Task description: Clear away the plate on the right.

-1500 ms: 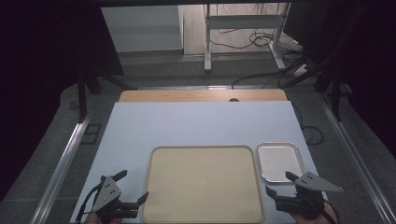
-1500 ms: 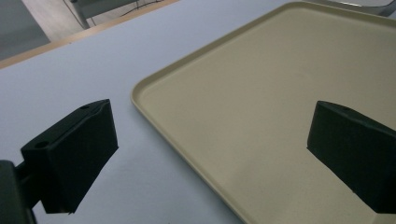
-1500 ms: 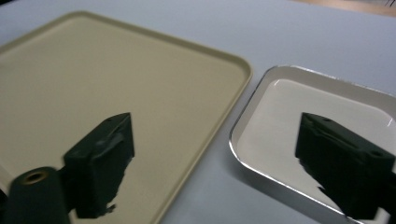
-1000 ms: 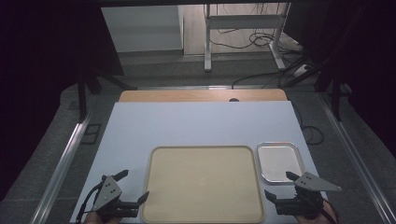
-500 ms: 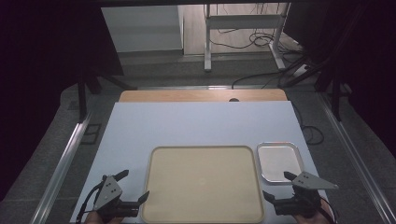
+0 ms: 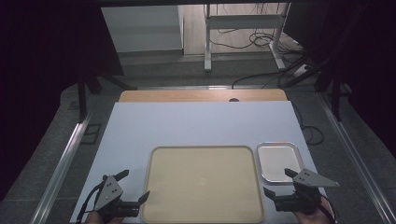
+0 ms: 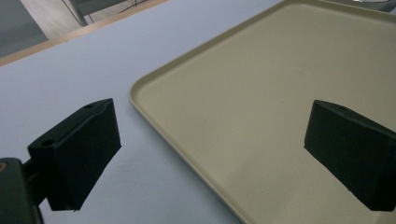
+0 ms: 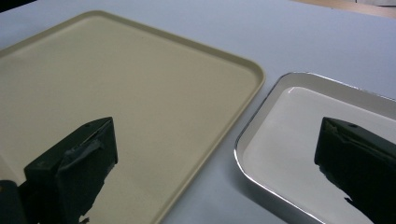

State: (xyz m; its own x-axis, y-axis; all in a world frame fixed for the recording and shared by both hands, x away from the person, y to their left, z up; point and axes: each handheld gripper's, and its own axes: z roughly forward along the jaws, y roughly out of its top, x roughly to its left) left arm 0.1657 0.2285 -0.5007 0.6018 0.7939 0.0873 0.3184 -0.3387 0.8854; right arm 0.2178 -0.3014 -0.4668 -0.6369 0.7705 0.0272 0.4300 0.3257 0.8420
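High view: left tool (image 6: 133,189) and right tool (image 6: 280,182) gape empty (both wide apart); careless reaches could skid beige tray (image 6: 203,184) into steel tray (image 6: 278,161).

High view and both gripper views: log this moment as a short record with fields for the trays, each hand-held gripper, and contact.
surface: pale blue table top
large tray: beige tray, flat on the table, nothing on it
small tray: metal tray, beside the beige tray's right edge, nothing in it
left hand-held gripper: jaws wide apart, at the beige tray's near left corner
right hand-held gripper: jaws wide apart, near the gap between the two trays
held: nothing in either
contact: cannot tell whether any jaw touches a tray
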